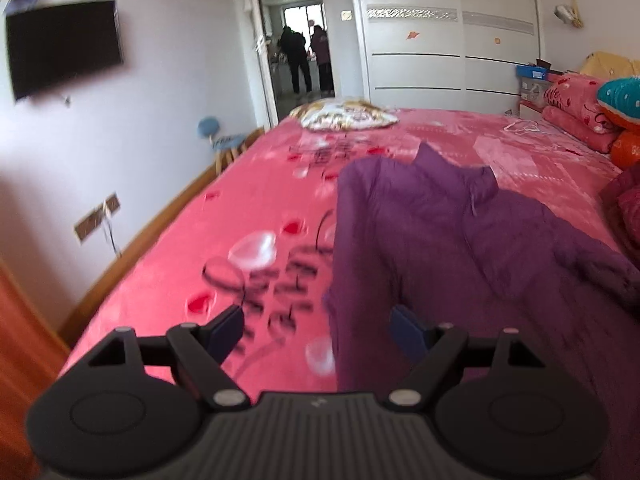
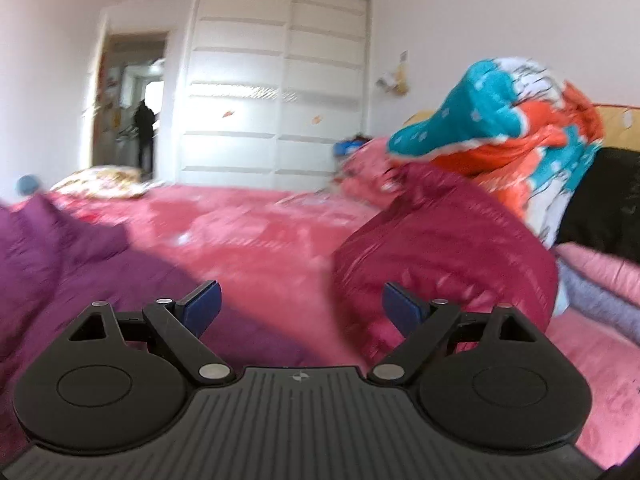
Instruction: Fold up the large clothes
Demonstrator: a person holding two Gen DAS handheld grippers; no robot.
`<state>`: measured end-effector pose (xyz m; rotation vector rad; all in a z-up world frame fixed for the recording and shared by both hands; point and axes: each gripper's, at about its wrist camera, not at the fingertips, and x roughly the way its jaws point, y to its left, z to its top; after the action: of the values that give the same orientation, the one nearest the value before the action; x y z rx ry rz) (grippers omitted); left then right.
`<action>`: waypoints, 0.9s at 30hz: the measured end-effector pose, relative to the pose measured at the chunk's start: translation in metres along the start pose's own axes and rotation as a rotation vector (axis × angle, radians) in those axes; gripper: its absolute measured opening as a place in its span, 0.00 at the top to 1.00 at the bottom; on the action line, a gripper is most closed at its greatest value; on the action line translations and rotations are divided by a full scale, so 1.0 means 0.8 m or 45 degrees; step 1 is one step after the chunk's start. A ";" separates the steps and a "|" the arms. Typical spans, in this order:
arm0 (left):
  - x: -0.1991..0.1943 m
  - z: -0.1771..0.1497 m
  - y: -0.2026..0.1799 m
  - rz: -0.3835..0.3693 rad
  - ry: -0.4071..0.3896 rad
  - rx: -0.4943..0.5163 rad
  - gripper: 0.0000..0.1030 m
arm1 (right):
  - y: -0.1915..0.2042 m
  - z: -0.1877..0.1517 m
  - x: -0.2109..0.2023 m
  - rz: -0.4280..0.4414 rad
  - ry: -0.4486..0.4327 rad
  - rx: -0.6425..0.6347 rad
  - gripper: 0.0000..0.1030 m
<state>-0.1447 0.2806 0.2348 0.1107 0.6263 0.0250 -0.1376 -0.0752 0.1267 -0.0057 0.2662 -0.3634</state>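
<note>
A purple padded jacket lies spread on the pink bed sheet, collar toward the far end. My left gripper hangs open above the jacket's near left edge, nothing between its blue pads. In the right wrist view the same purple jacket fills the left side. My right gripper is open over the pink sheet, between the purple jacket and a crimson shiny padded garment heaped at the right. Both views are blurred by motion.
A teal and orange quilt is piled near the headboard, pink pillows beside it. A patterned cushion lies at the bed's far end. A wall TV, a white wardrobe and two people in the doorway stand beyond.
</note>
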 end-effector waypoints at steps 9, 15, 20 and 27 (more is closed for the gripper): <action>-0.016 -0.094 -0.005 -0.150 0.134 -0.031 0.22 | 0.023 -0.025 -0.068 0.217 0.144 0.001 0.00; 0.022 -0.125 -0.004 -0.120 0.249 -0.079 0.54 | 0.050 -0.035 -0.116 0.308 0.086 -0.207 0.00; 0.050 -0.120 0.027 -0.114 0.276 -0.255 0.80 | 0.060 -0.042 -0.133 0.315 0.067 -0.358 0.00; 0.083 -0.065 0.109 0.131 0.137 -0.447 0.86 | 0.060 -0.042 -0.114 0.290 0.156 -0.376 0.00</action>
<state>-0.1208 0.3764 0.1637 -0.1991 0.7142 0.2409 -0.2117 0.0030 0.1149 -0.2426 0.4359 -0.0957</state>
